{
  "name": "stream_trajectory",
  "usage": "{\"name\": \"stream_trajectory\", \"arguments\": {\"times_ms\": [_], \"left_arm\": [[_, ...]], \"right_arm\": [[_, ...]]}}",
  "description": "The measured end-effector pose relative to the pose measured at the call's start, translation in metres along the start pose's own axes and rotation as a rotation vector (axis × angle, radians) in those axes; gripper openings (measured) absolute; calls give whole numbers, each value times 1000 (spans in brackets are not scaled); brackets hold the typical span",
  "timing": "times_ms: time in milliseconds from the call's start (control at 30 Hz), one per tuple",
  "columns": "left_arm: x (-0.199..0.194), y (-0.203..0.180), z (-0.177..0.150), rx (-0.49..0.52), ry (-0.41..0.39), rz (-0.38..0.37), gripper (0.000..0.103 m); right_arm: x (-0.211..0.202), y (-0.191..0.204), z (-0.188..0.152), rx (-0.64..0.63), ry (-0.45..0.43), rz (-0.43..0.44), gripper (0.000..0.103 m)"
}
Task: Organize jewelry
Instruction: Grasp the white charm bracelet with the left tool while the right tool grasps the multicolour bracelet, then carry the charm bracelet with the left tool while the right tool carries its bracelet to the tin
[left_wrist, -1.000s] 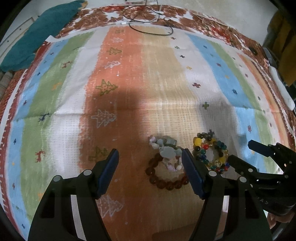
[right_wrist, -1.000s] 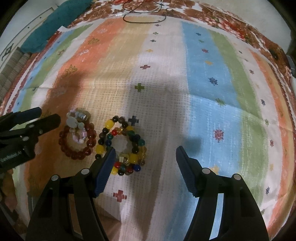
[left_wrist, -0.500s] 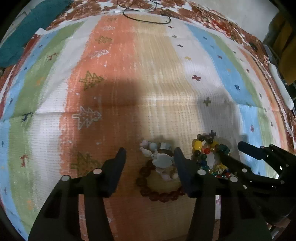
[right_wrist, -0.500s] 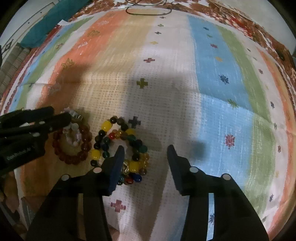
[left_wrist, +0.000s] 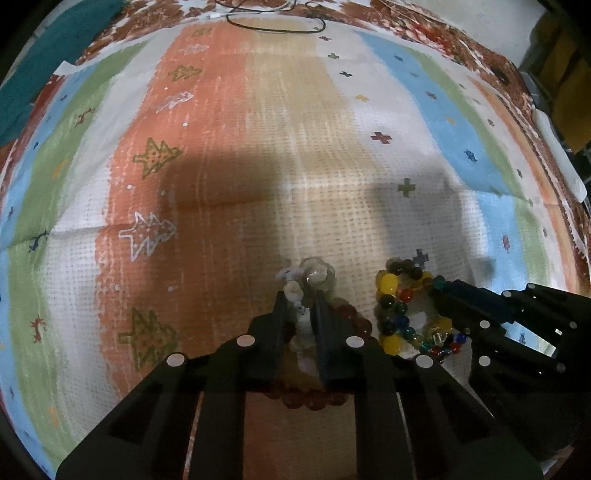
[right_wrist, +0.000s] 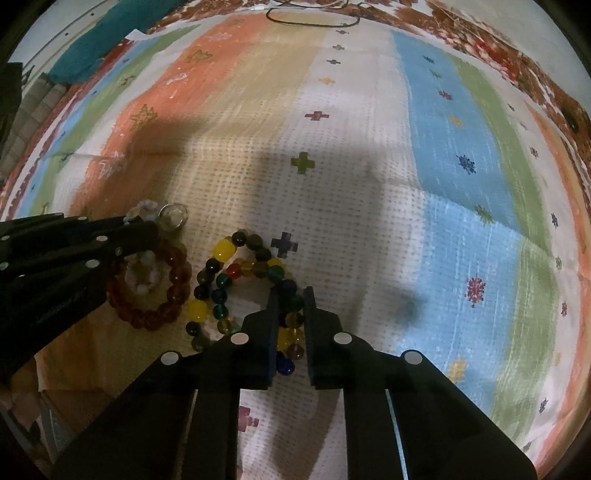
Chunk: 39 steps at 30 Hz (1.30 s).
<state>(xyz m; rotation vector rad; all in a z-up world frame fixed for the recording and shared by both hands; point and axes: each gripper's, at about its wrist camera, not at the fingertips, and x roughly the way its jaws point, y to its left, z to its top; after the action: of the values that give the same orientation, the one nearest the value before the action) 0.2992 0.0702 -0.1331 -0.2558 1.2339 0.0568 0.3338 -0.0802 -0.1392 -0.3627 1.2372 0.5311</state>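
Three bead bracelets lie close together on a striped cloth (left_wrist: 258, 147). My left gripper (left_wrist: 301, 299) points steeply down and its jaws are closing on a pale stone bracelet (left_wrist: 314, 275), whose beads sit pinched between the pads. That bracelet rests across a dark red bracelet (left_wrist: 351, 314). Just to the right, my right gripper (right_wrist: 290, 295) is closing its jaws on a multicoloured bracelet (right_wrist: 223, 251), with green and amber beads squeezed in the narrow gap. Each gripper shows in the other's view: the right gripper (left_wrist: 443, 295) and the left gripper (right_wrist: 147, 229).
A black cable (left_wrist: 273, 27) loops at the cloth's far edge. A teal cloth (left_wrist: 44, 66) lies at the far left corner and a white oblong object (left_wrist: 561, 158) at the right edge. The cloth's wide middle and far part hold nothing else.
Both grippers have sunk toward the cloth and gone from wide open to nearly shut. The left now pinches the pale bracelet and the right the multicoloured one.
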Motion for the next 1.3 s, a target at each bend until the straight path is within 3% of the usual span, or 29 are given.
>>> {"name": "stream_trajectory", "arguments": {"times_ms": [800,1300], "left_arm": [[-44,6,-6,-20,-93,50,11],[-65,4,-23,-1,-105,87,11]], "right_arm": [[-35,1,-10,-7,-77,-18,10],[-66,4,-19,18,-136,7,10]]}}
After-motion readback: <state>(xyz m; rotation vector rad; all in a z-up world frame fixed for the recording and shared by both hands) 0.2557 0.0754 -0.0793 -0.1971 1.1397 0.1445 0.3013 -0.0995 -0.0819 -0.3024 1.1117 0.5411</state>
